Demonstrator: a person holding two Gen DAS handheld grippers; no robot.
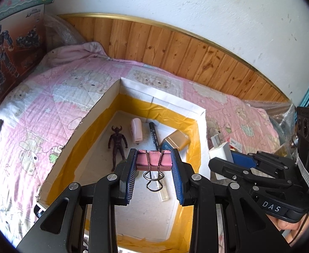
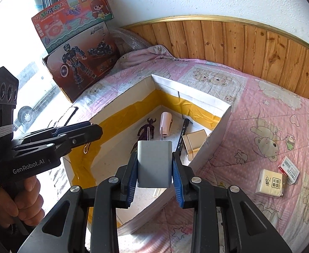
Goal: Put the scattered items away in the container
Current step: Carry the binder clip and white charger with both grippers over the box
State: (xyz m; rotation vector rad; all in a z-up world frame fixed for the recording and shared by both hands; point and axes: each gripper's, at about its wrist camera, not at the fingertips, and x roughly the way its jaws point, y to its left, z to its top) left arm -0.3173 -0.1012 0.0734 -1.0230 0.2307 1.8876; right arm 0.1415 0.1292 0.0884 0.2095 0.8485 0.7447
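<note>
a white cardboard box (image 1: pixel 104 105), lined inside with yellow tape, sits on a pink quilted bed (image 1: pixel 38 113). the left gripper (image 1: pixel 154 158) hangs over the open box, its blue pads pinching a pink binder clip (image 1: pixel 154 161) by the two ends of its body, wire handles dangling below. the right gripper (image 2: pixel 154 164) is at the box's near right wall, pressed onto the flat sides of a white plug charger (image 2: pixel 154 162), prongs pointing away.

already on the box floor: a dark horned figurine (image 1: pixel 117 145), a pink stapler (image 1: pixel 136 130), a black marker (image 1: pixel 154 135), a gold and blue carton (image 1: pixel 174 142) and a small clear tube (image 1: pixel 164 195).

still out on the quilt to the right lie a tissue pack (image 2: pixel 269 182) and a small red and white box (image 2: pixel 289 169).

both held items look light and rigid (the charger's smooth plastic seems likely to slip, so flat faces are the sensible hold). the tissue pack would probably squash, best taken across its narrow sides.
</note>
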